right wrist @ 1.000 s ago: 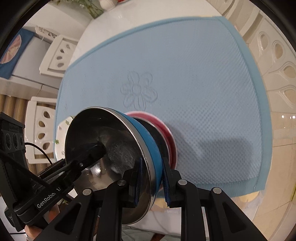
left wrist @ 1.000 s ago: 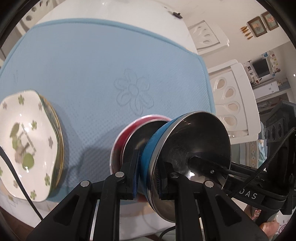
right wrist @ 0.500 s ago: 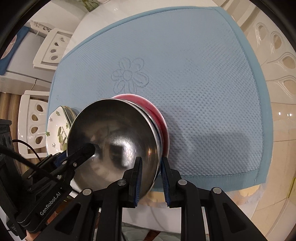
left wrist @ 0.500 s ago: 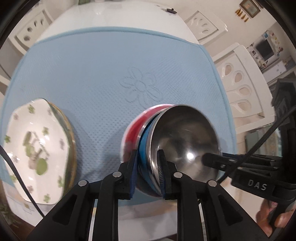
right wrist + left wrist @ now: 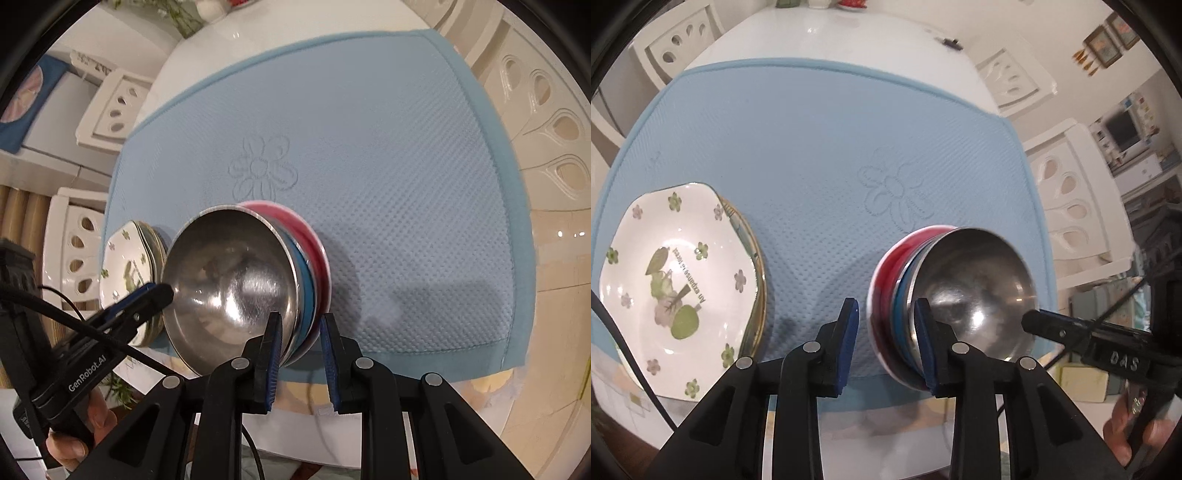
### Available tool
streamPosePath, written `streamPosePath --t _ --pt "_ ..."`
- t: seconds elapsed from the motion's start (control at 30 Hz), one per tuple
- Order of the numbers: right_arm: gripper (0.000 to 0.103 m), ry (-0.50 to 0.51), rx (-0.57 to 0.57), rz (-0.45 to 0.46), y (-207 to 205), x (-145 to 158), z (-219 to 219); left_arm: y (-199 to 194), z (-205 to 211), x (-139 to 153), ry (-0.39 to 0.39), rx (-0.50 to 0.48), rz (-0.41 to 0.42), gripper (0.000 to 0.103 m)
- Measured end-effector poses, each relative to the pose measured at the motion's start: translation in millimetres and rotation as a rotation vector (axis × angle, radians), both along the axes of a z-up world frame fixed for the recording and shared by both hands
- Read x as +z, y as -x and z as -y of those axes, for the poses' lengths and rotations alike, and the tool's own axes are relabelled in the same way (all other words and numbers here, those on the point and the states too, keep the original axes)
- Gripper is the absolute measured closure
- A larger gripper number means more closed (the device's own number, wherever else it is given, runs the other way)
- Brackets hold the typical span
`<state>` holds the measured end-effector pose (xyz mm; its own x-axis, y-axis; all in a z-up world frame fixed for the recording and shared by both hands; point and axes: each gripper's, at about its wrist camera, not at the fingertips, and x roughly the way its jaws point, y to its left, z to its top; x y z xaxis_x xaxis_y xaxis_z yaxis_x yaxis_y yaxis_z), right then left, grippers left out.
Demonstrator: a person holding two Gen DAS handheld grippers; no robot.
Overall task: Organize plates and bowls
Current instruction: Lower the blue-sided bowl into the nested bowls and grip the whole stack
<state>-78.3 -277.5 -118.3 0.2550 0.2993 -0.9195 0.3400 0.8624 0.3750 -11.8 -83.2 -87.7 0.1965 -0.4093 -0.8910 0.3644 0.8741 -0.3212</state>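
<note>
A steel bowl [image 5: 975, 280] with a blue outside sits nested in a red bowl [image 5: 886, 269] on the blue mat [image 5: 812, 147], close to its near edge. My left gripper [image 5: 884, 328] is opening. The stack's rim stands between its jaws, and the left pad is clear of it. In the right wrist view my right gripper [image 5: 301, 332] is shut on the steel bowl's [image 5: 229, 280] near rim, beside the red bowl [image 5: 314, 236]. A floral white plate [image 5: 676, 269] tops a plate stack at the mat's left. One left-gripper finger [image 5: 155, 295] shows at the bowl's far rim.
The mat [image 5: 388, 166], embossed with a flower, lies on a white table [image 5: 831, 37]. White chairs [image 5: 1071, 206] [image 5: 74, 258] ring the table. The plate stack [image 5: 125, 269] stands just left of the bowls. A hand [image 5: 74, 443] holds the left gripper.
The tilted steel bowl has come down and settled into the red bowl. My left jaws, shut on its rim before, have spread apart. The right gripper keeps its grip.
</note>
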Motion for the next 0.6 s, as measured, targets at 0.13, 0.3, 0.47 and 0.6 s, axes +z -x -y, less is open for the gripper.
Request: streamPosePath --t 0.13,0.3,0.47,0.6 --pt "0.082 -0.061 -0.071 0.071 4.5 4.1 15.4 0.5 -4.9 4.4 0.080 0.005 0.006 0.074" --pt "0.046 -0.080 -0.058 0.122 6.0 4.5 18.7 -3.5 -17.2 -3.9 0.174 0.057 -0.064 0.028" --pt "0.034 -0.017 0.037 0.156 1.8 1.5 6.9 -8.7 -20.5 -20.6 0.196 0.103 -0.104 0.028" --pt "0.032 -0.032 0.079 0.126 -9.9 -20.4 1.6 -13.2 -5.1 -37.3 0.194 0.081 -0.132 0.031"
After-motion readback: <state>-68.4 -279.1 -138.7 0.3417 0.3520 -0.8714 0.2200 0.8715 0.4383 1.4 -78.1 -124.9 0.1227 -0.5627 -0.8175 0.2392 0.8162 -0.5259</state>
